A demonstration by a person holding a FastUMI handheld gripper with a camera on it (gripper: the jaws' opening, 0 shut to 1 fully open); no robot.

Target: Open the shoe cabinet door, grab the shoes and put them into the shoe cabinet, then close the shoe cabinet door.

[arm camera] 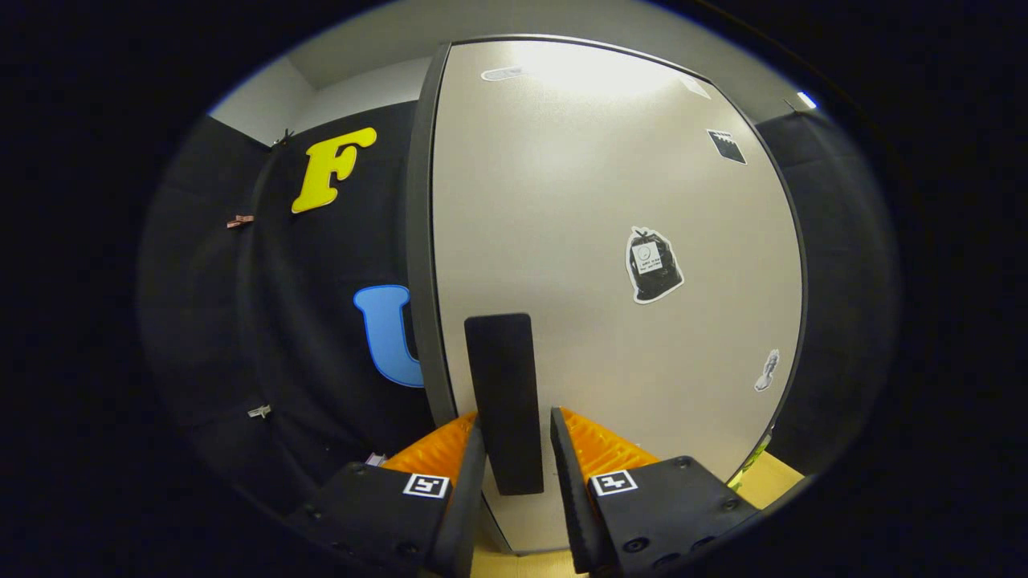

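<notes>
My tool [518, 449] straddling the upright dark handle [503, 401], fingers near it, squeeze unclear, shoe cabinet door [610, 265] just ahead, handle's long axis vertical by the door's left edge

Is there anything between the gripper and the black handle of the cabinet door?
Nothing visible stands in the way. The black handle on the pale cabinet door already sits between the two fingers of the gripper. A narrow gap shows on each side of it, so the fingers do not seem to press on it yet.
</notes>
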